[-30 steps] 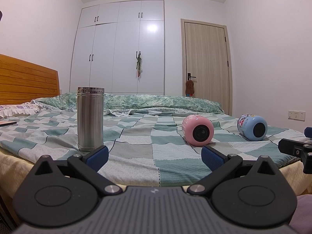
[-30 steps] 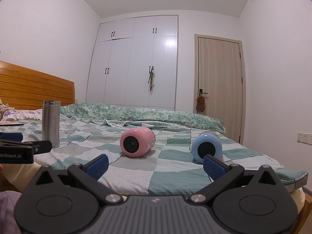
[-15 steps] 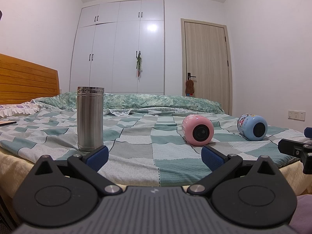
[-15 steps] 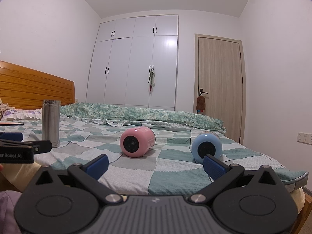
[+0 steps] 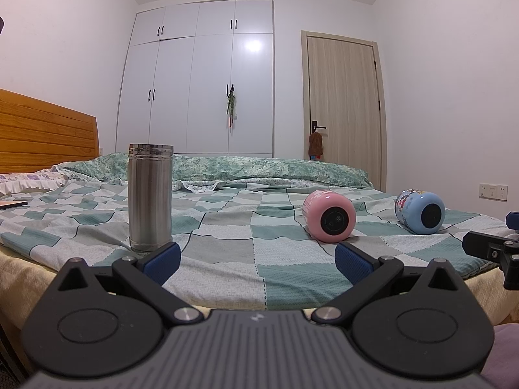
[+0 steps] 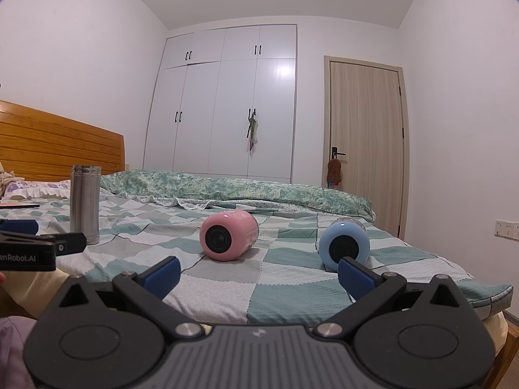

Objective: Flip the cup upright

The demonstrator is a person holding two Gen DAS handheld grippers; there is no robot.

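Observation:
A pink cup (image 5: 328, 216) (image 6: 227, 234) lies on its side on the checked bedspread, its base toward me. A blue cup (image 5: 419, 210) (image 6: 344, 244) lies on its side to its right. A steel cup (image 5: 150, 196) (image 6: 84, 204) stands upright at the left. My left gripper (image 5: 258, 261) is open and empty at the bed's near edge, in front of the steel and pink cups. My right gripper (image 6: 259, 275) is open and empty, in front of the pink and blue cups.
The bed (image 5: 227, 227) has a wooden headboard (image 5: 45, 136) at the left and a rolled green quilt (image 5: 259, 168) at the far side. A white wardrobe (image 5: 201, 81) and a wooden door (image 5: 343, 110) stand behind. A flat object (image 5: 11, 204) lies at far left.

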